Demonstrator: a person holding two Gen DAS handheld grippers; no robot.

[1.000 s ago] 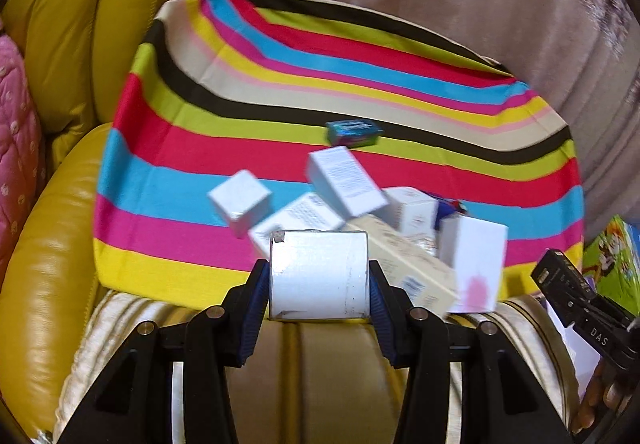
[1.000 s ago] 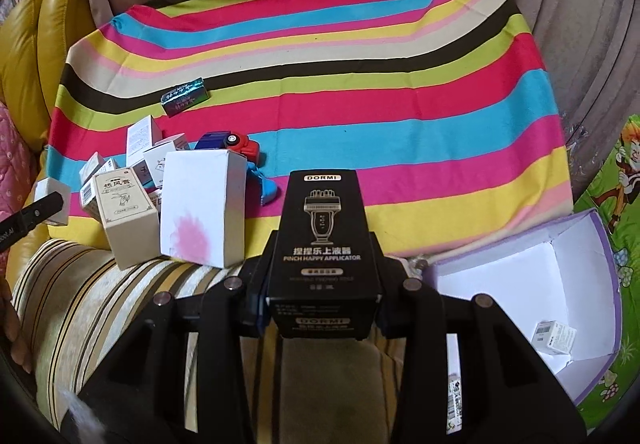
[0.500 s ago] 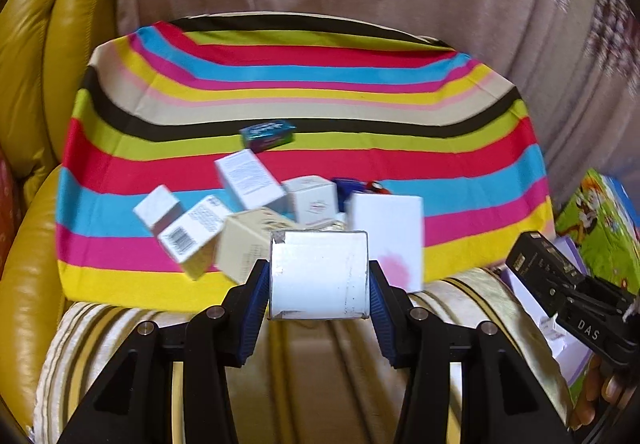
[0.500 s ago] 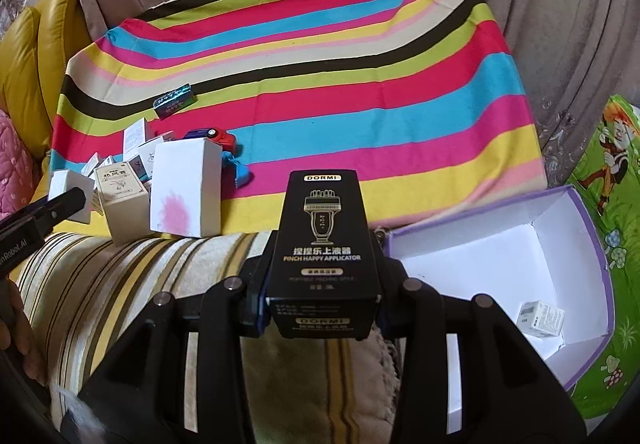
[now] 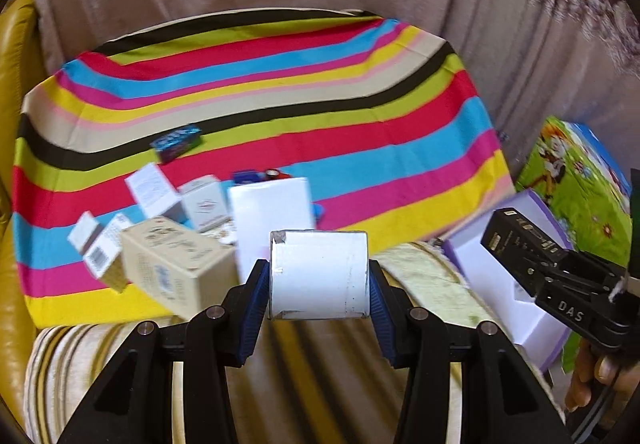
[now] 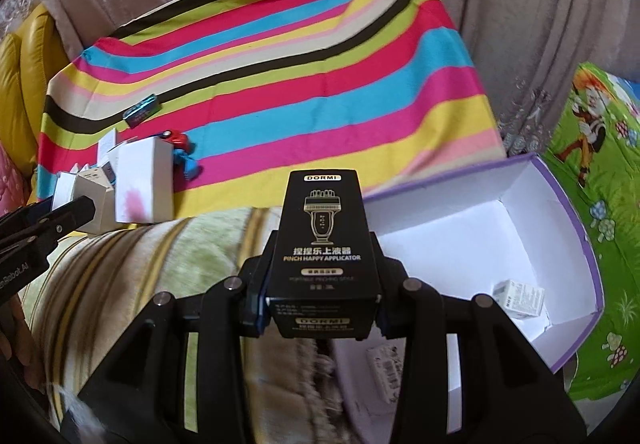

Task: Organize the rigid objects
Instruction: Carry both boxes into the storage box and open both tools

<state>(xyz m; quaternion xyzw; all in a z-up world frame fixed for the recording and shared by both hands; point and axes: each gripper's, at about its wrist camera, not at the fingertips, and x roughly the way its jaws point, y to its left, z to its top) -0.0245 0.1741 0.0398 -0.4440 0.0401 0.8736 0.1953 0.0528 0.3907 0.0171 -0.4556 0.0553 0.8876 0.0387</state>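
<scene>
My left gripper [image 5: 319, 280] is shut on a plain white box [image 5: 319, 278], held above the striped sofa cushion. My right gripper [image 6: 322, 300] is shut on a black DORMI box [image 6: 323, 244], held beside the open white bin with purple rim [image 6: 560, 196]; it also shows in the left wrist view [image 5: 524, 256]. Two small white boxes [image 6: 520, 294] lie in the bin. A cluster of white and beige boxes [image 5: 180, 264] and a tall white box with a pink smudge [image 5: 272, 216] stand on the striped cloth [image 5: 320, 104].
A small dark blue box [image 5: 176, 142] lies farther back on the cloth. A red and blue toy [image 6: 182, 152] lies by the tall box. A yellow leather sofa arm [image 5: 12, 84] is at the left, a curtain behind, a green cartoon mat [image 6: 600, 164] at the right.
Both grippers have swung to the right with their boxes. The open bin has come further into both views and the box cluster has shifted left.
</scene>
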